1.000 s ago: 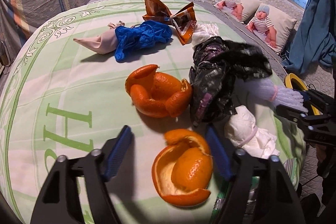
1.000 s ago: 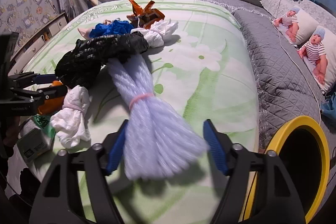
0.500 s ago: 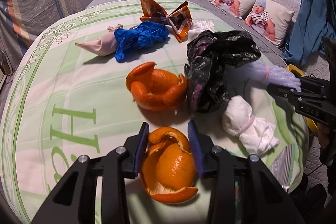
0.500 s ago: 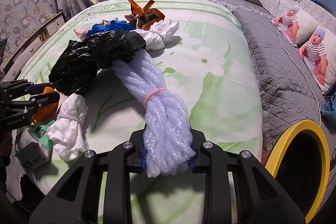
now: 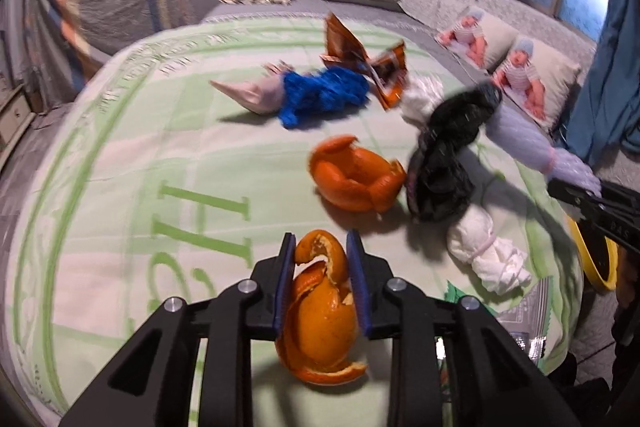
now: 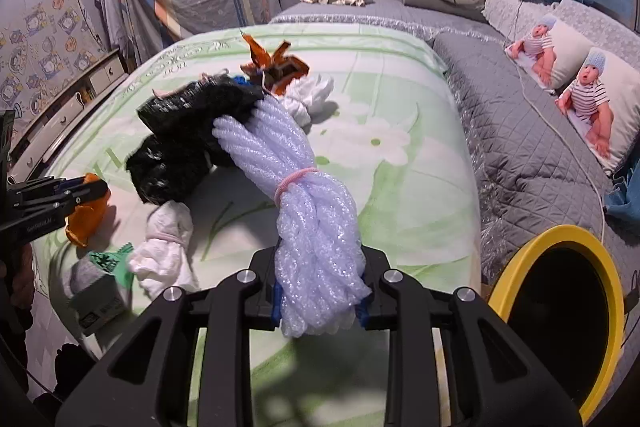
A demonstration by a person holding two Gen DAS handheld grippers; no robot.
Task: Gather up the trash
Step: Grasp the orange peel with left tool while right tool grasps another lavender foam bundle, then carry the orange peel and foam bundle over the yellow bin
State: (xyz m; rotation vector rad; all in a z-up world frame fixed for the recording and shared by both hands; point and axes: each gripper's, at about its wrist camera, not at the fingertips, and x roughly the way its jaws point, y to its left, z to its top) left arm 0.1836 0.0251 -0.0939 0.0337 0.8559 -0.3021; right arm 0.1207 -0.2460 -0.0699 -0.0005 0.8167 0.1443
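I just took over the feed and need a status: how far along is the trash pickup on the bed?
Early stage; the pictures show nothing in the yellow-rimmed bin yet. In hand: the left gripper has just closed on an orange peel, and the right gripper pinches the white foam netting bundle. Left on the bed: second orange peel, black bag, blue bag, snack wrapper, two tissue wads.

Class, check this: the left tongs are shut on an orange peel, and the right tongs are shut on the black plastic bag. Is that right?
Not quite. The right tongs are shut on the white foam-net bundle, as the right wrist view shows; the black plastic bag lies beyond it. The left tongs do grip an orange peel.
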